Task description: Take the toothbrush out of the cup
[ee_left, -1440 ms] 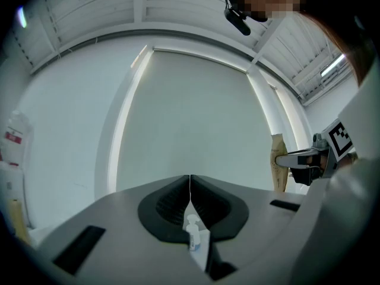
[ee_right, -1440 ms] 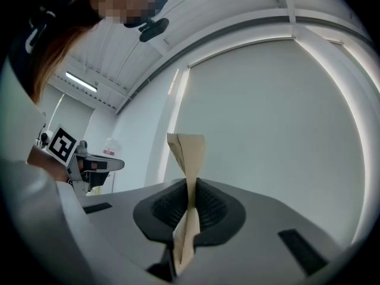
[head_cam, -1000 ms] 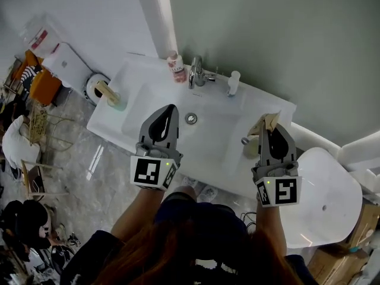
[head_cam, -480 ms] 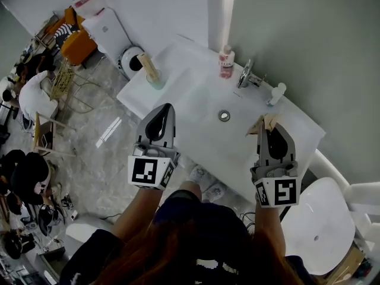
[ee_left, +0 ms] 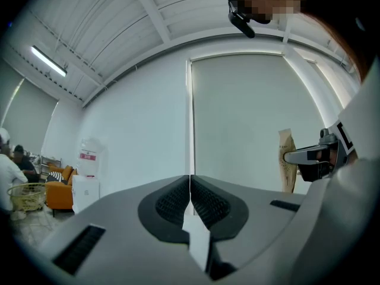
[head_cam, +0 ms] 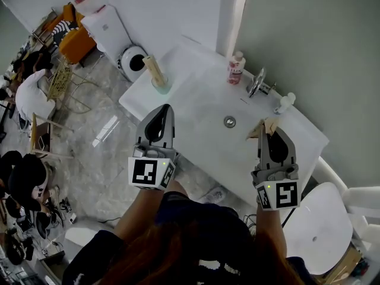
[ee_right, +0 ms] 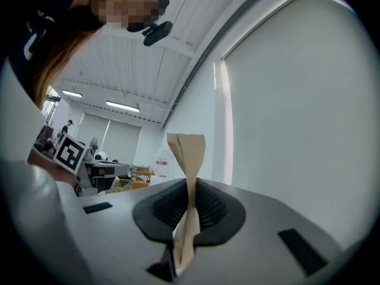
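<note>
Since a second ago, we are shifting both grippers toward the left end of the counter [head_cam: 199, 103].
- Left hand-held gripper [head_cam: 164, 108]: jaws fully together, empty.
- Right hand-held gripper [head_cam: 269, 127]: pinching the toothbrush [ee_right: 187, 159] in its creased tan paper sleeve, above the counter's right half and well apart from the cup [head_cam: 161, 86].
</note>
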{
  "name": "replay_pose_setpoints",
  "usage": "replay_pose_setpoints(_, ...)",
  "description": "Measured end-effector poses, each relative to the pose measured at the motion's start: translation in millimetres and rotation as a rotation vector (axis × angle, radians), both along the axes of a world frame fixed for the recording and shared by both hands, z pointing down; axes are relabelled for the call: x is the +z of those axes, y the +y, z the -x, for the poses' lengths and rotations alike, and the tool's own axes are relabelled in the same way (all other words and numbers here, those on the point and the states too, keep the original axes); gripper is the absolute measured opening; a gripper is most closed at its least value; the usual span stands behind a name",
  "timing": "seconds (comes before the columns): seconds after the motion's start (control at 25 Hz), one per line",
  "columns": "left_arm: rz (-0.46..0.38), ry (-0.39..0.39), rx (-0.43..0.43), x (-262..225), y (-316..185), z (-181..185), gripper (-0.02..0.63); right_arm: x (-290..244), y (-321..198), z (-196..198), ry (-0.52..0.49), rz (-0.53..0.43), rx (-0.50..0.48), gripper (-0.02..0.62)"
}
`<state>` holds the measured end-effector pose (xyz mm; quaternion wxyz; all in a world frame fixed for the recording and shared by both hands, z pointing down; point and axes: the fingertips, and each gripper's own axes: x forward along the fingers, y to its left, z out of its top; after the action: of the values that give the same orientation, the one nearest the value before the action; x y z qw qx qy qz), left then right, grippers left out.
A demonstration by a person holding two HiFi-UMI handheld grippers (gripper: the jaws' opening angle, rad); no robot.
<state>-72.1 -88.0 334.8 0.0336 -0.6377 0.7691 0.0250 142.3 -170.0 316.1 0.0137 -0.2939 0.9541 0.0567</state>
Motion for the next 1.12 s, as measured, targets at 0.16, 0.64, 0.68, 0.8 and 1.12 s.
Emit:
replay_pose_setpoints(0.16, 0.005, 0.004, 0.021, 6, -13, 49, 0.021, 4, -12, 51, 0.005, 0.003, 0.016, 0.037)
replay_pose_setpoints(0.64, 0.031, 0.003, 0.078, 15, -41, 275, 0.021, 10, -30, 281, -0.013, 0.014, 0.054, 0.037)
replay_pose_setpoints(0.68, 0.033, 0.001, 0.087, 17, -44, 287, 0.021, 12, -31, 294, -0.014, 0.016, 0.058, 0.037)
replay_pose_setpoints(0.8, 0.040, 0.006, 0.108, 23, -53, 318, 0.021, 17, -36, 328, -0.007, 0.026, 0.068, 0.037)
replay_pose_setpoints(1.12, 0.063, 0.045, 0.117, 38, -61, 352, 0.021, 17, -46, 365, 0.012, 0.033, 0.066, 0.037)
